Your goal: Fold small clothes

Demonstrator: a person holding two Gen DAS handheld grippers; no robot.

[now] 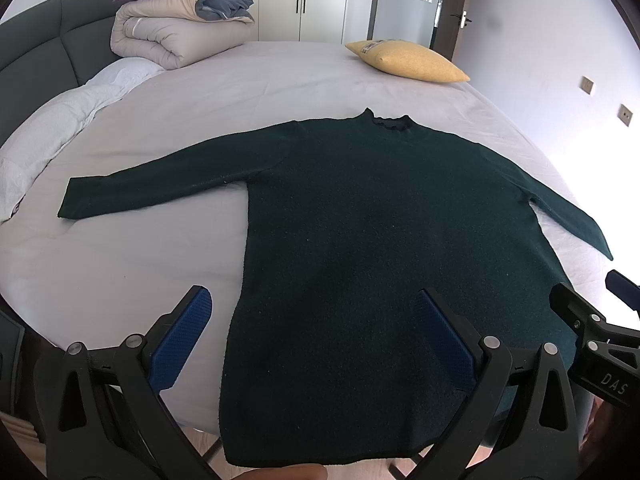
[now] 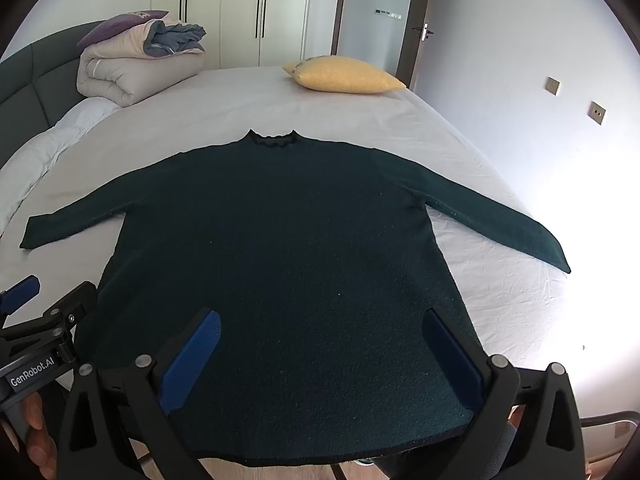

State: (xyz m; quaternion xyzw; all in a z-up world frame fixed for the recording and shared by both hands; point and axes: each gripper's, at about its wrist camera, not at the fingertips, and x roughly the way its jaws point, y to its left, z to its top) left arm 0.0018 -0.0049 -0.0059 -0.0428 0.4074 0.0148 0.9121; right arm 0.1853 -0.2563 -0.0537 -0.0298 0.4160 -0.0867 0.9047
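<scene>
Your dark green sweater (image 2: 280, 248) lies flat on the bed (image 2: 248, 96), both sleeves spread, collar toward the yellow pillow (image 2: 344, 76), hem hanging over the near edge; your left gripper (image 1: 314, 340) and right gripper (image 2: 324, 360) hover above that hem, each with jaws wide apart, gripping nothing; a folded duvet (image 1: 176, 32) sits by the headboard.

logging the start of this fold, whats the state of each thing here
sweater: spread flat, unfolded, sleeves out, hem over the bed's edge
left tool: open, above the hem, holding nothing
right tool: open, above the hem, holding nothing
duvet: folded, at the headboard
yellow pillow: lying on the bed, far side
</scene>
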